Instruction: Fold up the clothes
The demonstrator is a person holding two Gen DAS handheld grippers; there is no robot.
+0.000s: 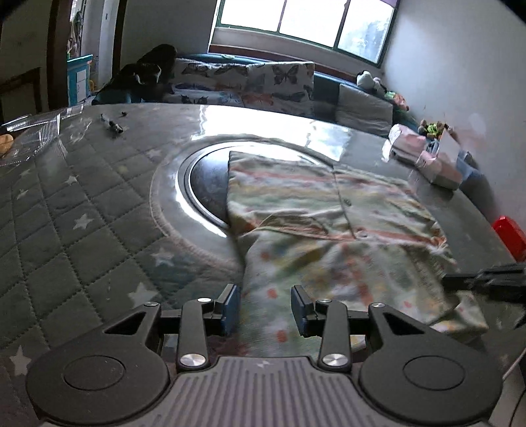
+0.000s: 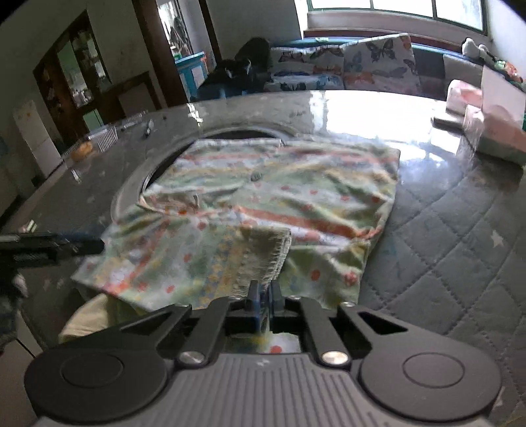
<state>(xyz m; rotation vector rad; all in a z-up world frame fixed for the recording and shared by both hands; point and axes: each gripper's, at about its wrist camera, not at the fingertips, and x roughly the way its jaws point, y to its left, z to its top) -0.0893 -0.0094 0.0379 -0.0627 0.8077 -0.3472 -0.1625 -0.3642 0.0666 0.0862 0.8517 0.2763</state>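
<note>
- Garment, a pastel patterned cotton shirt (image 2: 263, 203), pinched at its near hem in our fully closed right gripper (image 2: 263, 295), ready to lift and fold.
- Our left gripper (image 1: 265, 307) stands part open over the near cloth edge, gripping nothing.

A dim living room, lit by daylight from one wide window.

The window (image 1: 305, 23) has dark frames and glows white, throwing a bright glare on the glossy table (image 1: 98, 184), which is laid with a grey quilted cover dotted with pale stars. Behind the table a sofa (image 1: 361, 108) runs under the window sill, with butterfly-print cushions (image 1: 279, 82) and a dark heap (image 1: 148, 75) at its left end. The white wall (image 1: 443, 65) on the right is plain. On the left stand a dark wooden door frame (image 2: 154, 52), a blue cabinet (image 2: 194, 70) seen through it, a dark glass-fronted cupboard (image 2: 75, 75) and a white fridge (image 2: 36, 134).
</note>
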